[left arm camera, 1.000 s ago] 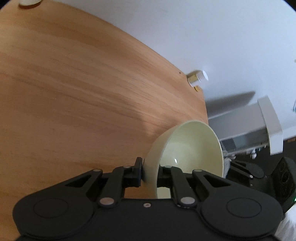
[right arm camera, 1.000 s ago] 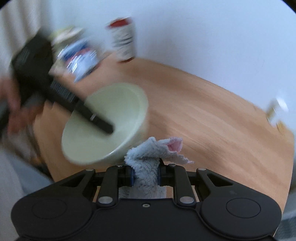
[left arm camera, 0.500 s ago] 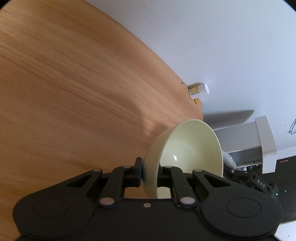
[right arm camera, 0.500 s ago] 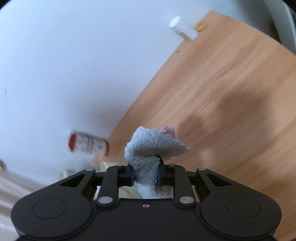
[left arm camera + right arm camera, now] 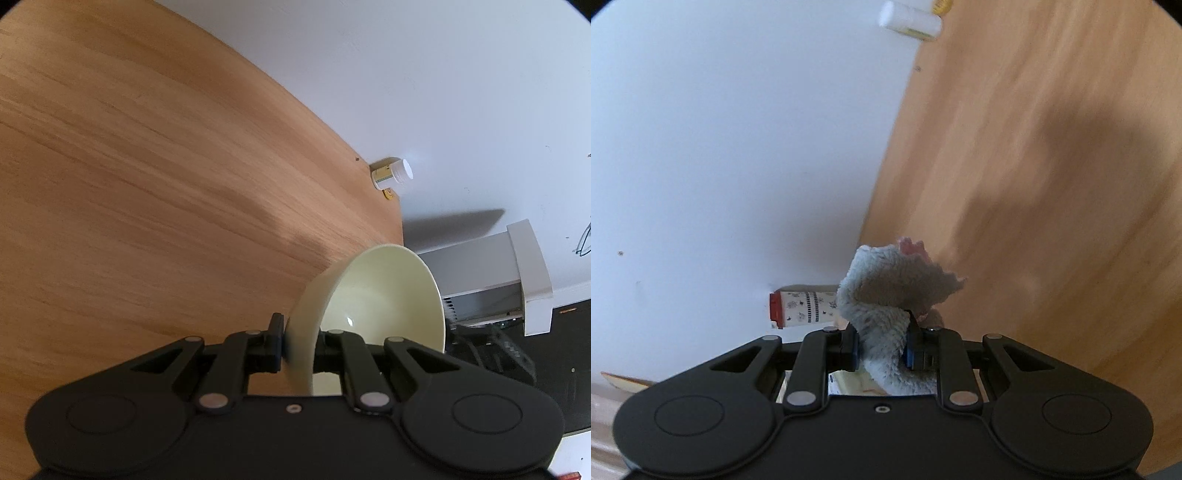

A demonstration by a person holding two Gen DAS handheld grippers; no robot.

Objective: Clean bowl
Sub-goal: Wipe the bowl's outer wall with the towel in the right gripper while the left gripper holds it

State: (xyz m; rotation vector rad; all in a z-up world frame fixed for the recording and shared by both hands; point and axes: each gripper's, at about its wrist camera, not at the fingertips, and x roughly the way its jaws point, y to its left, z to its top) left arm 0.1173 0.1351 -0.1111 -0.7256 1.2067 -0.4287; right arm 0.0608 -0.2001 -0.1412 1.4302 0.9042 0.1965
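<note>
A pale cream bowl (image 5: 384, 295) stands on edge in the left wrist view, tilted with its hollow facing right. My left gripper (image 5: 299, 347) is shut on the bowl's rim, one finger outside the wall and one inside. In the right wrist view my right gripper (image 5: 881, 349) is shut on a fluffy grey cloth (image 5: 886, 291) with a pink corner, which bunches up above the pads. The bowl is out of the right wrist view, which is rolled sideways, with the wooden table (image 5: 1052, 184) at right and the white wall at left.
A small white-capped bottle (image 5: 392, 173) and a yellow disc stand at the table's far corner by the wall. A red-lidded patterned canister (image 5: 801, 304) is behind the cloth. Beyond the table edge are a white box-shaped unit (image 5: 491, 273) and dark equipment.
The right gripper has rolled strongly and sunk with the cloth; the bowl and the other gripper, seen a second ago, have left its view. The left gripper still holds the bowl in place.
</note>
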